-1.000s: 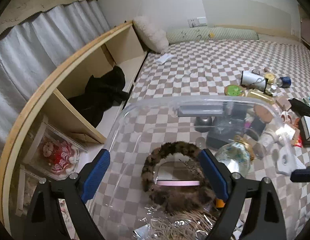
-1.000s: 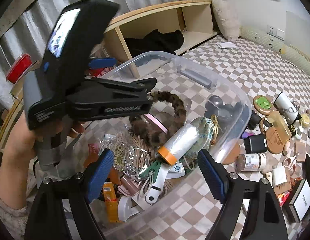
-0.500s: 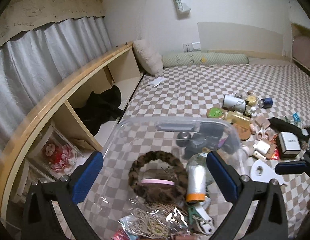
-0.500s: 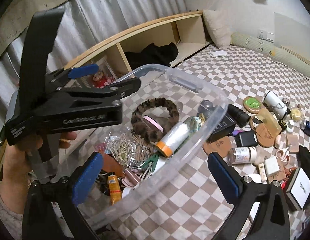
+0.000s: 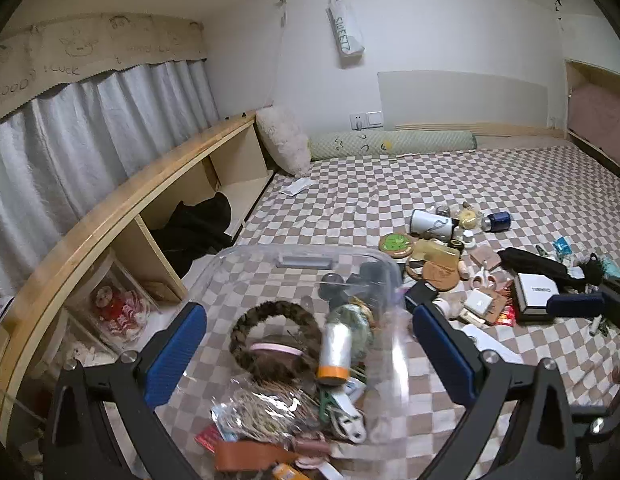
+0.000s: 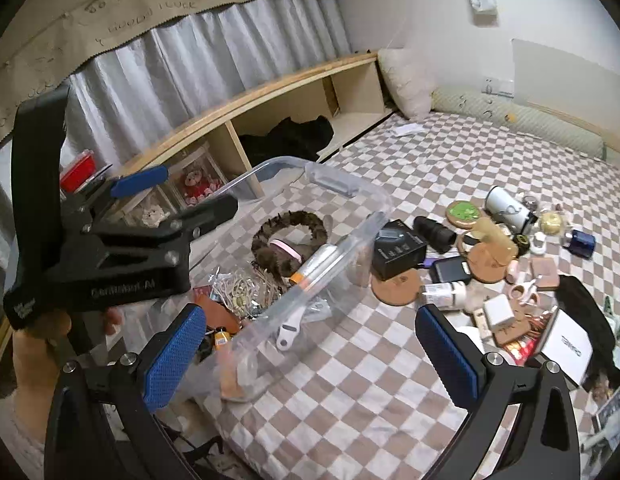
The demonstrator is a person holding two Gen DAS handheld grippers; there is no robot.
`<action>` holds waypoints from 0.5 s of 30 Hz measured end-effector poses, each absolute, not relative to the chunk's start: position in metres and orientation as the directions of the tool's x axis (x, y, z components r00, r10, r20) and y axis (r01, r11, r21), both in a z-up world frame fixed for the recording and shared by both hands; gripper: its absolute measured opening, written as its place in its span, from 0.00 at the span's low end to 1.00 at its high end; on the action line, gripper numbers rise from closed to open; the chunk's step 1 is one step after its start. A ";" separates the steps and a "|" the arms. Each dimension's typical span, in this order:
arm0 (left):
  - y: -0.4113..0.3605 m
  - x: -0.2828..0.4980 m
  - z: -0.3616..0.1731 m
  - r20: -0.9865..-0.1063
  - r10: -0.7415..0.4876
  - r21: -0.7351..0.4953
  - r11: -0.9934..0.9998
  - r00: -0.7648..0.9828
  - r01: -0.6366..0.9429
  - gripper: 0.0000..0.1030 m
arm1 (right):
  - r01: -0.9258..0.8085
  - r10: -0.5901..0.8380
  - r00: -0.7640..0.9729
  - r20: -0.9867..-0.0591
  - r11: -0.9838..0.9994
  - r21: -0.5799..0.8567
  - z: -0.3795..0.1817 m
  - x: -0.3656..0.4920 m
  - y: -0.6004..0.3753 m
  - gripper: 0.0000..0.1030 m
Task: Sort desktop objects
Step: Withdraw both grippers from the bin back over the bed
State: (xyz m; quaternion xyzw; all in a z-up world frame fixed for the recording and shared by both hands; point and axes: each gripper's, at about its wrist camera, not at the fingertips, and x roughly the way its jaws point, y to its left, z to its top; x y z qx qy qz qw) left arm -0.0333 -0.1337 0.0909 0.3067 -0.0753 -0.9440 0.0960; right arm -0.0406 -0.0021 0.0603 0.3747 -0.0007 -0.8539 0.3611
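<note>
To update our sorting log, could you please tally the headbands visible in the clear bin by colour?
Brown furry headband: 1
Pink headband: 1
Total: 2

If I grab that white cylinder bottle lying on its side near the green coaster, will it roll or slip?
The white bottle lies on its side, so a nudge would probably roll it. Its smooth, rounded wall looks slippery for the open right gripper. The soft checkered bedspread may damp rolling somewhat.
</note>
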 end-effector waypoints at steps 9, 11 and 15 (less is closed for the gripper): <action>-0.079 0.006 0.084 -0.568 -0.166 0.139 -0.985 -0.806 0.105 1.00 | 0.607 -0.579 -0.518 -0.630 -0.767 0.206 0.066 0.000 0.054 1.00; -0.069 0.014 0.083 -0.559 -0.165 0.140 -0.985 -0.813 0.103 1.00 | 0.594 -0.565 -0.536 -0.627 -0.780 0.196 0.065 0.009 0.070 1.00; -0.054 0.031 0.083 -0.535 -0.146 0.101 -0.989 -0.832 0.108 1.00 | 0.546 -0.517 -0.602 -0.609 -0.823 0.159 0.065 0.027 0.105 1.00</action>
